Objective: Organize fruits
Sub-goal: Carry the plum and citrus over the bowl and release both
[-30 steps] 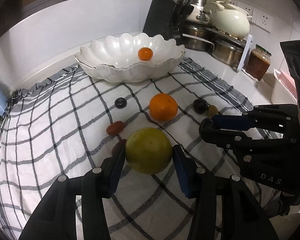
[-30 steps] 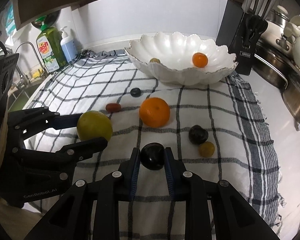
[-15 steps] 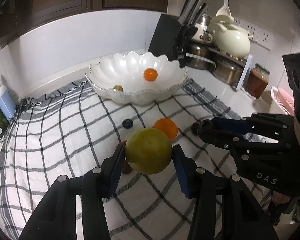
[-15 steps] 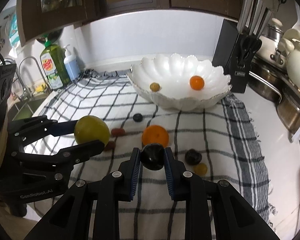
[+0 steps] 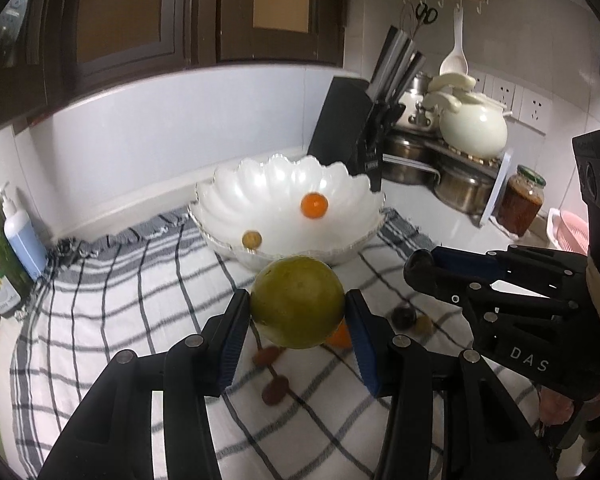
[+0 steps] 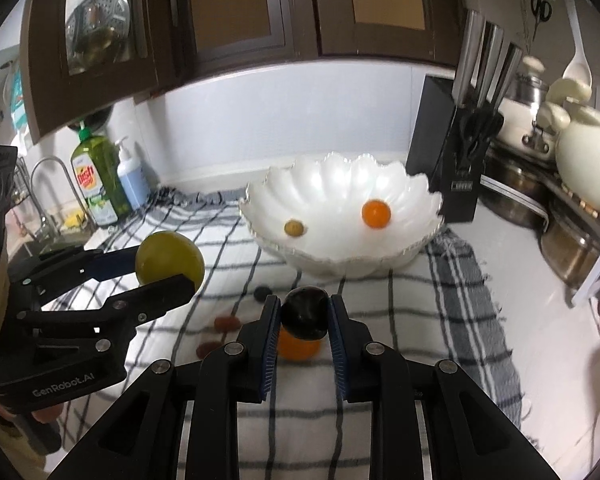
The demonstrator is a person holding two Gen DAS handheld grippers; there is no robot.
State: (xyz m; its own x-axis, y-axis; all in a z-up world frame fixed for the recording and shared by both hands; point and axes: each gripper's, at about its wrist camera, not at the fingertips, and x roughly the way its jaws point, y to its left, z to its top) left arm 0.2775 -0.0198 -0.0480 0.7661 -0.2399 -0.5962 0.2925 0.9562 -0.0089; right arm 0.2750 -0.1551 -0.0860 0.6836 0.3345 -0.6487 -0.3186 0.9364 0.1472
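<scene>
My left gripper (image 5: 298, 308) is shut on a large green fruit (image 5: 298, 302) and holds it above the checked cloth (image 5: 112, 300); it also shows in the right wrist view (image 6: 168, 258). My right gripper (image 6: 304, 314) is shut on a dark plum (image 6: 305, 312), also raised. A white scalloped bowl (image 6: 416, 196) stands behind, holding a small orange fruit (image 6: 376, 214) and a small olive-green fruit (image 6: 294, 228). On the cloth lie an orange (image 6: 298, 350), partly hidden by the plum, two reddish dates (image 5: 266, 356), (image 5: 275, 390), and a dark plum (image 5: 404, 316).
A black knife block (image 6: 456, 152) stands right of the bowl. Steel pots (image 5: 460, 188), a cream pot (image 5: 472, 128) and a jar (image 5: 520, 204) crowd the right. Dish soap (image 6: 98, 180) and a blue pump bottle (image 6: 131, 176) stand by the sink at left.
Both grippers have risen from the cloth with their fruits and moved toward the bowl. The fruits left on the cloth now lie lower and nearer in view.
</scene>
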